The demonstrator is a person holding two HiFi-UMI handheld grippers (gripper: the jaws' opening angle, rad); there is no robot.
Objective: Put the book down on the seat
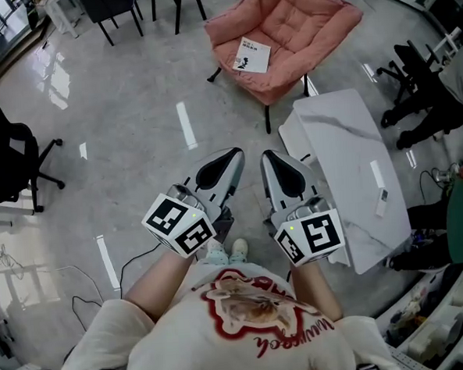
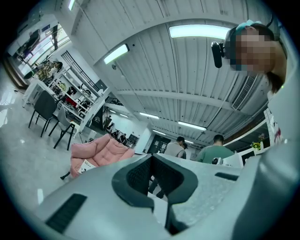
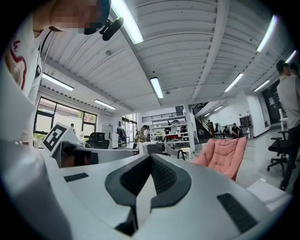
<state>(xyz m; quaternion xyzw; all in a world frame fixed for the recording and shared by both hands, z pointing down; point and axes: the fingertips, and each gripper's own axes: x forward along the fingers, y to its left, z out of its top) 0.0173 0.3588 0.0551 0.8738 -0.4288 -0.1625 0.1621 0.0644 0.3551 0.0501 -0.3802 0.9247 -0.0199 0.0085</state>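
A white book lies flat on the seat of a pink cushioned chair at the top of the head view; the book also shows small on the chair in the left gripper view. My left gripper and right gripper are held side by side in front of my chest, well short of the chair. Both are shut with nothing between the jaws. In the right gripper view the chair is at the right.
A white marble-topped table stands just right of the right gripper. Black office chairs stand at left and far right. Cables lie on the grey floor at lower left. Several people stand in the background.
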